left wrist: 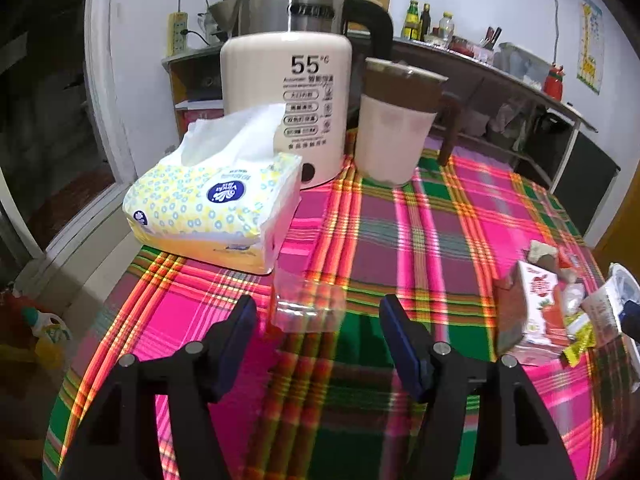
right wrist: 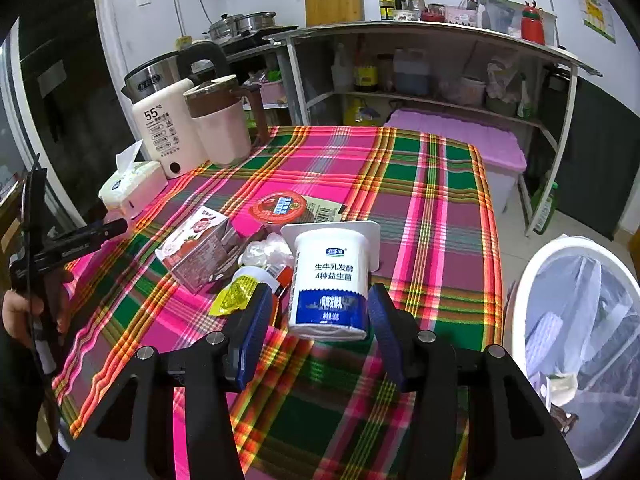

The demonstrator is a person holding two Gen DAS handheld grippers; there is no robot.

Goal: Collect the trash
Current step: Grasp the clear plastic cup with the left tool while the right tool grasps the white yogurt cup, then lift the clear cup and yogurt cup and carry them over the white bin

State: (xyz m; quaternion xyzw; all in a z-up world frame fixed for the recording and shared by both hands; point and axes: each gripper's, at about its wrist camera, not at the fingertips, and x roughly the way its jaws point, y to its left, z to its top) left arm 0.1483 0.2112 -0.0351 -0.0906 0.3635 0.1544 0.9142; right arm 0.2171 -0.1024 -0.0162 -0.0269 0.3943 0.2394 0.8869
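- Right wrist view: the right gripper [right wrist: 318, 322] stands spread wide, its blue-padded black fingers [right wrist: 254, 334] on either side of the white plastic yogurt cup [right wrist: 331, 280]; whether the pads touch it cannot be told.
- The cup stands upside down on the desk under a pink, green and orange plaid cloth [right wrist: 420, 216], its square rim uppermost; its blue-banded label carries Chinese print including "4".
- Just left of the cup lie a crumpled yellow wrapper [right wrist: 234, 294], a wad of clear plastic [right wrist: 266, 252] and a red-and-white paper drink carton [right wrist: 198, 252] on its side.
- Behind them lies a round red foil lid [right wrist: 278, 207].
- To the right, on the floor, stands a white round bin lined with a clear bag [right wrist: 576, 344].
- At the far left corner of the desk stand a cream kettle base marked "55°C" [right wrist: 166, 128] and a pale jug with a brown lid [right wrist: 220, 120], with a soft tissue pack [right wrist: 132, 184] in front.
- Left wrist view: the left gripper [left wrist: 318, 340] hovers low over the cloth, fingers spread wide and holding nothing, a small clear plastic piece [left wrist: 306, 306] lying between their tips.
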